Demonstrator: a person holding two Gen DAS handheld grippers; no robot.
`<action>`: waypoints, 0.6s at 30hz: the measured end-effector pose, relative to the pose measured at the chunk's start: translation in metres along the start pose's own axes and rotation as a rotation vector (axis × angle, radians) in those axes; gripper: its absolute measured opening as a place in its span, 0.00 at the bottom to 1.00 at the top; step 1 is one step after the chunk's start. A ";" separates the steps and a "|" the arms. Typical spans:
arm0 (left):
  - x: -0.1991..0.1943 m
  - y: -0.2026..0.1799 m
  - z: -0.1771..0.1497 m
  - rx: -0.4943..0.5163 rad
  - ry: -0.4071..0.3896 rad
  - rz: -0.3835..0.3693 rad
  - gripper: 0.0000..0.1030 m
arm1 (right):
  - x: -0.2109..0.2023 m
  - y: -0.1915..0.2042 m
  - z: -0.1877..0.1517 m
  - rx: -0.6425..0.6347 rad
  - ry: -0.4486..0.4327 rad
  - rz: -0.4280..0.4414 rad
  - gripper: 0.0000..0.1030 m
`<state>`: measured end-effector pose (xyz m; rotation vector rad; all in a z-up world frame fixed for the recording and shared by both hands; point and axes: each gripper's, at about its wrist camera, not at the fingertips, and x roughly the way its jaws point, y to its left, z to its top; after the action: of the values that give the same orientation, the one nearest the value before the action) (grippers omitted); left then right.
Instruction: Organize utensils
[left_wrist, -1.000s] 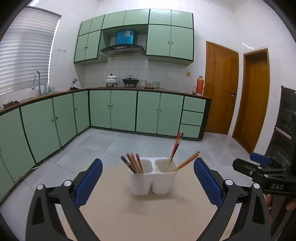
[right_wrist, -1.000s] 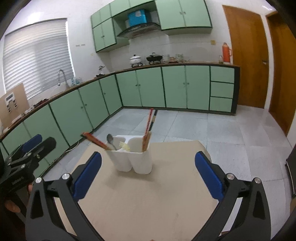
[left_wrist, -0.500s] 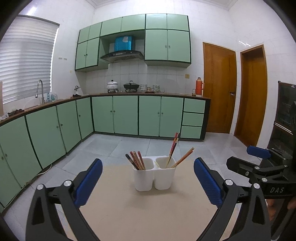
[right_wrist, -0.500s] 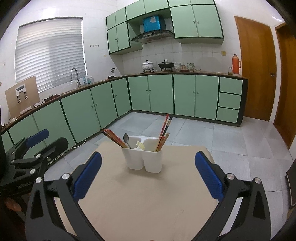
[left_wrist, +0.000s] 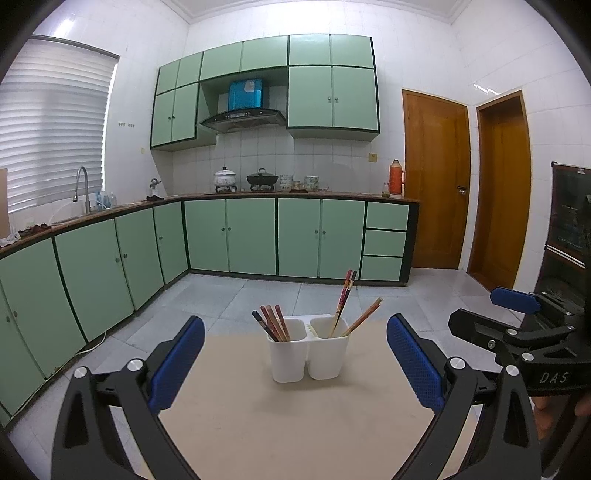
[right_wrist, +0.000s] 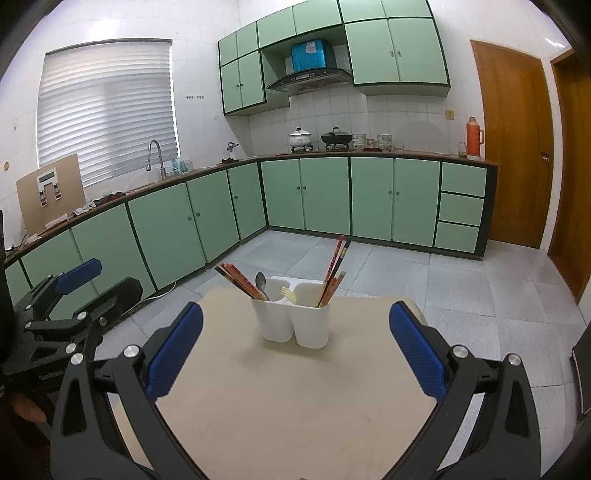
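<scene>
Both wrist cameras look forward and slightly down over the worktop (left_wrist: 295, 424) from near its front edge, left and right, sharing the holder (left_wrist: 308, 349) and the kitchen behind.

– What is seen underneath?
– A beige table (left_wrist: 295, 424) is seen over grey floor tiles (right_wrist: 480, 295).
– What is set on it?
– A white two-compartment holder (left_wrist: 308, 354) is stood upright near its far edge.

At my twelve o'clock stood green cabinets (left_wrist: 273, 236), two pots (left_wrist: 262, 180) above; at two o'clock, a flask (left_wrist: 395, 177) and doors (left_wrist: 437, 181).
</scene>
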<state>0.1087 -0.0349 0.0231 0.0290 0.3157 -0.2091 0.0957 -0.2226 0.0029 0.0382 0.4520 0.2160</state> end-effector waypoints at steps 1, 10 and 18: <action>0.000 0.000 0.000 0.000 0.000 0.001 0.94 | -0.001 0.001 0.000 -0.001 -0.001 0.000 0.95; -0.002 0.001 -0.001 -0.002 -0.004 0.002 0.94 | -0.001 0.003 0.000 -0.006 -0.008 0.003 0.95; -0.004 0.003 -0.002 -0.002 -0.006 0.005 0.94 | 0.000 0.004 -0.001 -0.005 -0.007 0.002 0.95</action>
<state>0.1049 -0.0312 0.0228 0.0273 0.3100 -0.2036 0.0945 -0.2187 0.0027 0.0348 0.4449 0.2191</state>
